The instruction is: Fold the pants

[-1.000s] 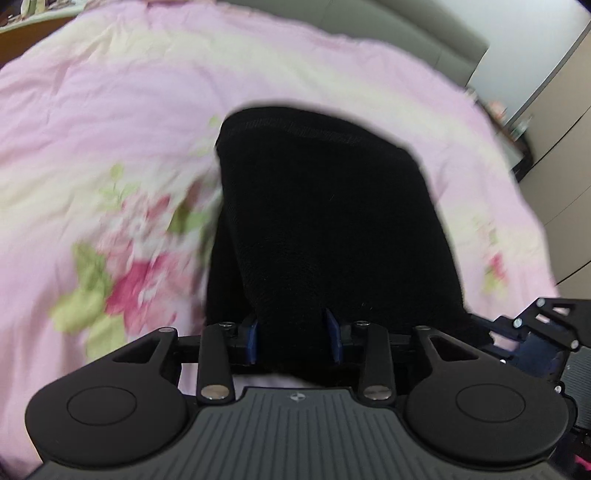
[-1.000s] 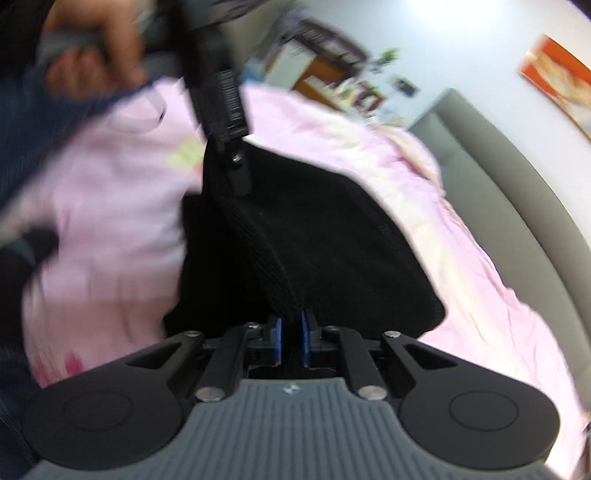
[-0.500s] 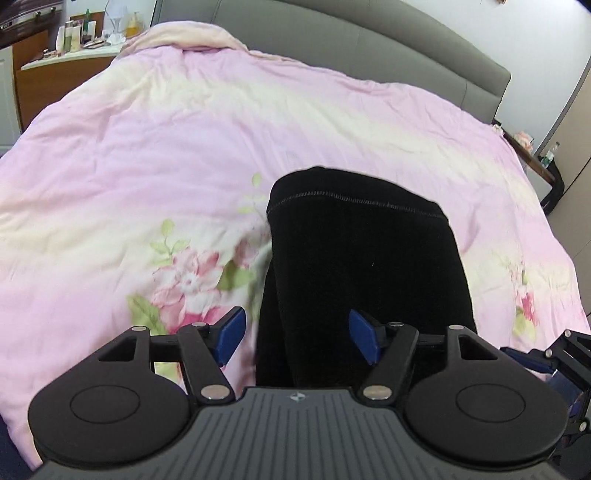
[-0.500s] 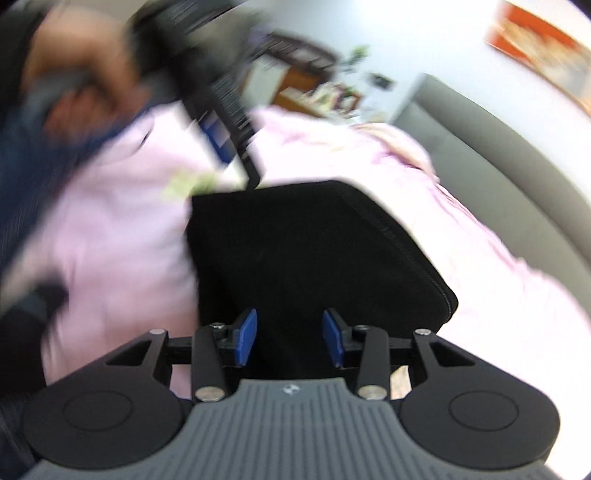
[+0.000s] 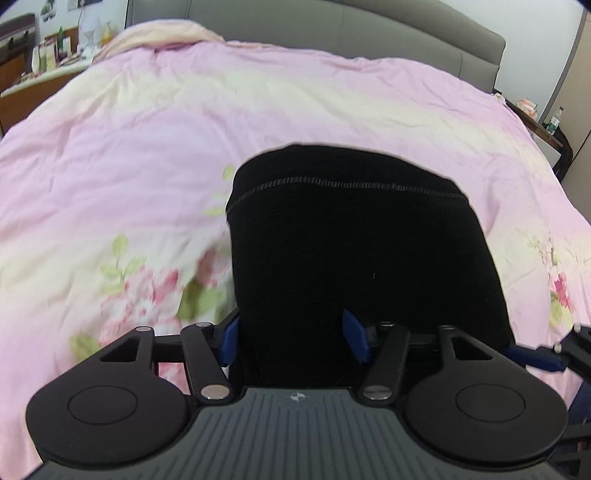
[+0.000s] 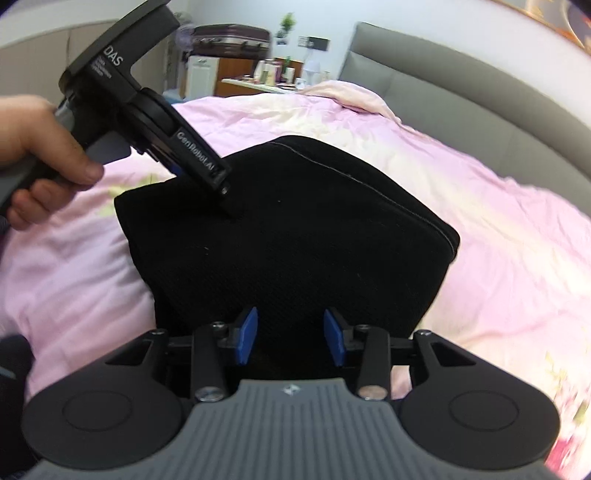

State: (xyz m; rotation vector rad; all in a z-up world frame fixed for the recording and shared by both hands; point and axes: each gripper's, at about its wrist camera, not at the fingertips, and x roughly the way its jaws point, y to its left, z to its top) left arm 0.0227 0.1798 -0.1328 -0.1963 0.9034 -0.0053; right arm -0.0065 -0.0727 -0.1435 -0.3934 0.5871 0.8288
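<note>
Lying folded on the pink floral duvet [image 5: 155, 155], the black pants [image 5: 354, 251] form a compact dark block near the foot of the bed, with a line of pale stitching running across the far edge in the left wrist view. The left gripper [image 5: 291, 338] hangs low over the near edge of the fabric with its blue pads [image 5: 355, 336] spread wide apart, nothing pinched between them; the cloth shows in the gap but neither pad visibly presses it. In the right wrist view the same pants [image 6: 295, 236] spread out ahead, a stitched seam running along their far right edge, and the right gripper [image 6: 290, 341] sits just over the near edge with its blue pads [image 6: 334, 341] likewise parted and gripping nothing. That view also catches the left tool from the side, held in the person's left hand [image 6: 40, 155], its tip reaching down to the top surface of the pants near their left corner; whether it actually touches the fabric I cannot tell. A grey upholstered headboard [image 5: 332, 33] backs the bed, and a wooden side table [image 6: 251, 85] crowded with bottles and small items stands beside it. At the right edge of the left wrist view, part of the right gripper's dark frame and a blue pad [image 5: 535, 356] show just beside the pants.
</note>
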